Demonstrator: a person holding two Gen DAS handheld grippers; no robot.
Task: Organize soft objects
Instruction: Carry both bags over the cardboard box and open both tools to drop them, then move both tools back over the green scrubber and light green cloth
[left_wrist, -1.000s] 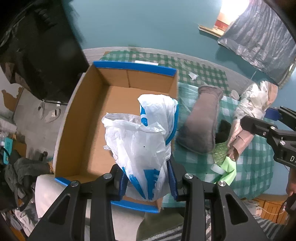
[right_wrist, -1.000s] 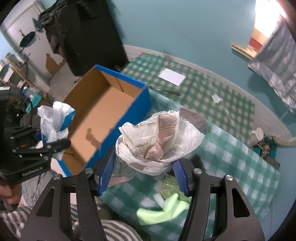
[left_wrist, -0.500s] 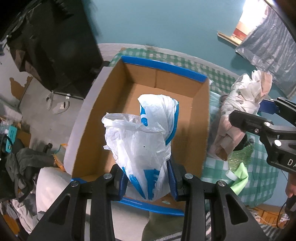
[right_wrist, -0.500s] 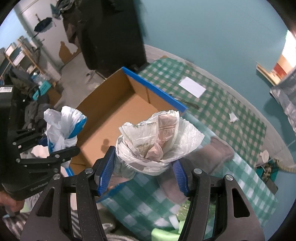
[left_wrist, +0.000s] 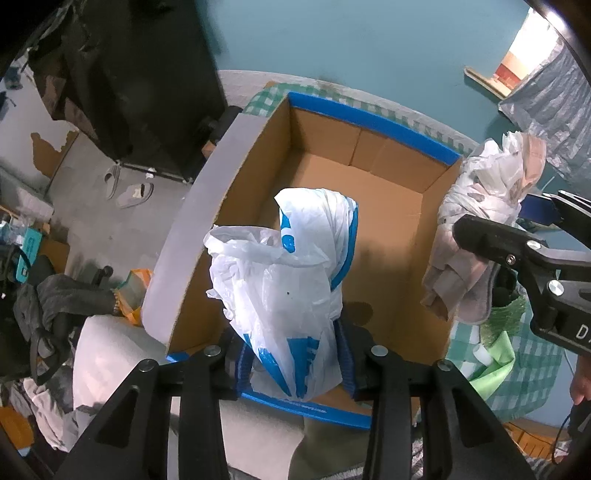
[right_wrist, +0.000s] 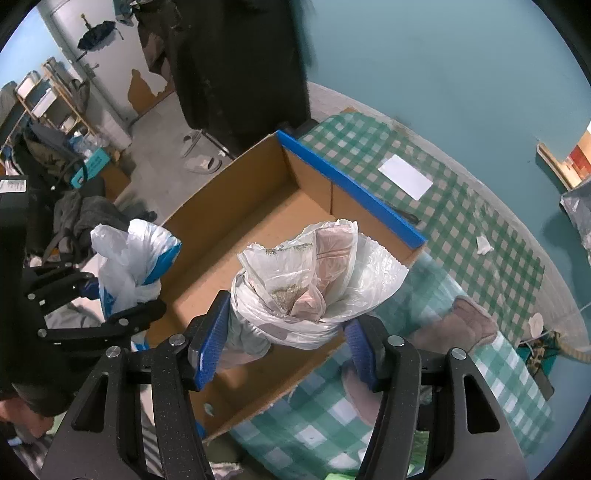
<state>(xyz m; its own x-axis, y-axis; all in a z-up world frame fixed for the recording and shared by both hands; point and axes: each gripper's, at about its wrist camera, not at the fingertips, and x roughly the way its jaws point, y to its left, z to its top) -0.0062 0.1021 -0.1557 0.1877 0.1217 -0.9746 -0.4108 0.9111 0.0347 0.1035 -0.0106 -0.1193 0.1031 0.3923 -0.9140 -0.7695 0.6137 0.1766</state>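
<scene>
An open cardboard box (left_wrist: 369, 118) with blue edges lies below both grippers. My left gripper (left_wrist: 295, 354) holds a white and blue plastic bag (left_wrist: 280, 273) over the box's near end; its jaws are opening slightly, with the bag still between the pads. My right gripper (right_wrist: 284, 343) is shut on a clear plastic bag stuffed with pinkish cloth (right_wrist: 314, 273), hanging above the box's right wall. In the right wrist view the left gripper (right_wrist: 118, 295) and its bag (right_wrist: 129, 251) sit at the left. In the left wrist view the right gripper (left_wrist: 495, 218) is at the right.
The box (right_wrist: 351, 188) stands on a table with a green checked cloth (right_wrist: 480, 236). A grey-brown plush piece (right_wrist: 461, 325) and a white paper (right_wrist: 404, 181) lie on the cloth. A green item (left_wrist: 495, 362) lies near the table's front. Clutter covers the floor at the left.
Both grippers have carried their bags sideways from above the checked cloth to above the box. The plush piece has slid out of the left wrist view.
</scene>
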